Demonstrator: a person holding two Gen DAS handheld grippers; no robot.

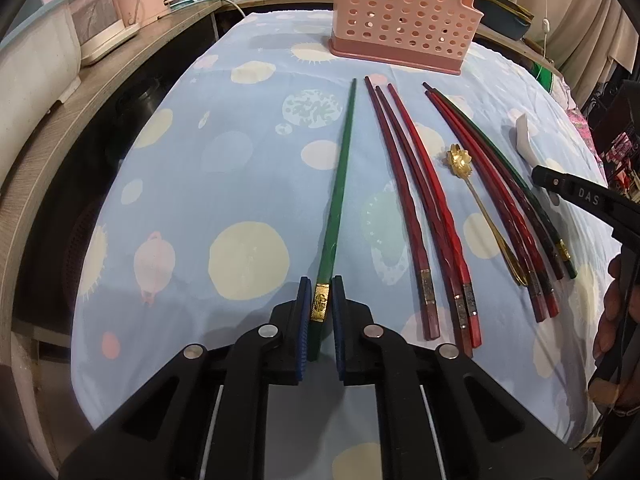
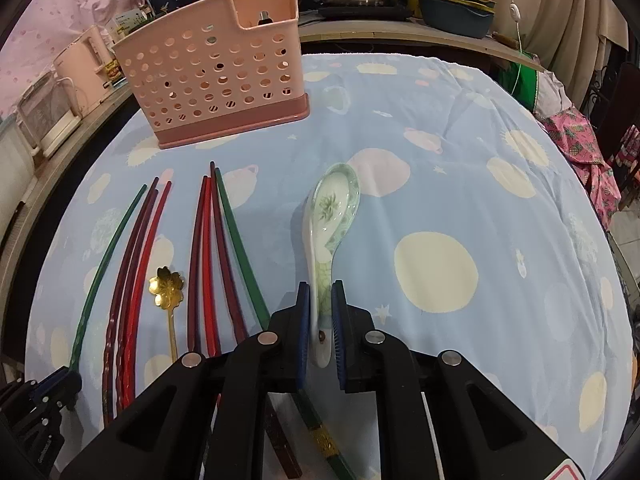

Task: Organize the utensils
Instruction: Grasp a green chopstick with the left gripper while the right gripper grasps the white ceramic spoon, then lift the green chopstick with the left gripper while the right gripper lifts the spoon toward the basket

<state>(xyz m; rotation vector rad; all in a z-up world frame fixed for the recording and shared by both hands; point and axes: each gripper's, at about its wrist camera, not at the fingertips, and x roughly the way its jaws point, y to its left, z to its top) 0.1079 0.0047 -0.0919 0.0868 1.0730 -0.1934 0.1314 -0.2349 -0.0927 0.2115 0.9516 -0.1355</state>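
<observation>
Cloth-covered surface (image 1: 240, 168) carried every utensil; pink holder (image 1: 404, 20) at its far edge seemed unfilled. Left hand-held gripper (image 1: 321, 308) narrowly straddled green chopstick (image 1: 340, 184), right hand-held gripper (image 2: 320, 320) ceramic spoon (image 2: 332, 216).

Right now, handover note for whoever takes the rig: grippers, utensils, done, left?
Left gripper: pads around the gold-banded end of the lone green chopstick, which lies on the blue patterned cloth; firm grip not confirmed.
Right gripper: pads flank the handle of the white-and-green ceramic soup spoon, which lies on the cloth.
Also on the cloth: red and maroon chopsticks, a second green chopstick, the gold flower-bowl spoon.
Pink perforated plastic holder stands at the far edge; no utensil seen inside.
Done: nothing stowed. Left: everything.
</observation>
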